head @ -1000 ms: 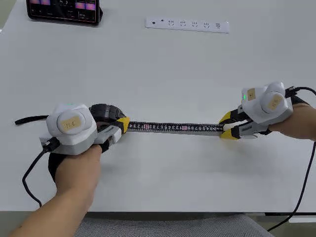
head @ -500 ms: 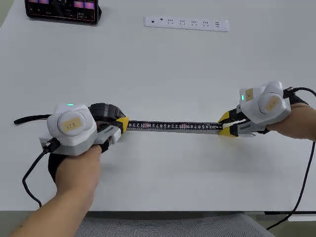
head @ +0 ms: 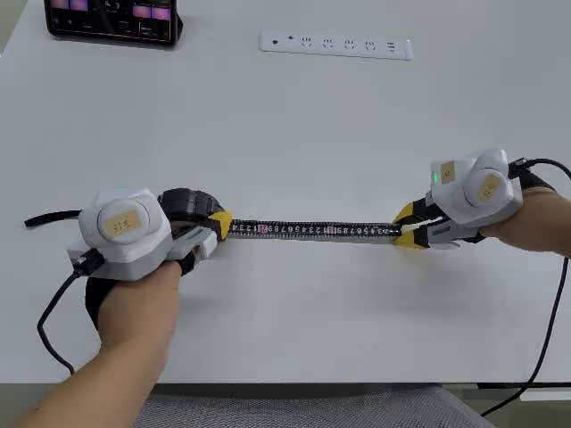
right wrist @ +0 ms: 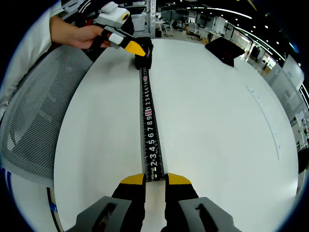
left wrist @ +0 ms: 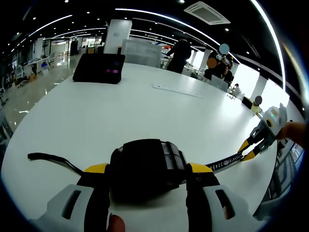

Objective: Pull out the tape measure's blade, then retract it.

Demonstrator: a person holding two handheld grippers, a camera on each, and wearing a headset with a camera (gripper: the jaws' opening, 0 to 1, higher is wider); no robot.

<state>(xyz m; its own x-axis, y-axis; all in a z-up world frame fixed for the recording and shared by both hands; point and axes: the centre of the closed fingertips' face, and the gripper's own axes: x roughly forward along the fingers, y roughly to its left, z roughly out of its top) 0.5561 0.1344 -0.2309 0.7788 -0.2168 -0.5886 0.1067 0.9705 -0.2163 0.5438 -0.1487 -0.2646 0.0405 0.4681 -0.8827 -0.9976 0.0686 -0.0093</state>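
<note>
Little has moved in 1 s: our left gripper [left wrist: 148, 169] edged left, fingers clamping the tape measure case [head: 189, 205]. Right gripper [right wrist: 154, 180] fingers pinch the blade [head: 312, 230] tip, stretched across the tabletop [head: 294, 125]. We judge pull approx. done; retract next.

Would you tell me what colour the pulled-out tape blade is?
The blade is black with white numerals and red marks; clearest in the right gripper view.

Bright, even light on the white table [head: 357, 134], shadows faint and soft. Both gripper views bow at their edges; ceiling light strips [left wrist: 145, 11] glare at the top
</note>
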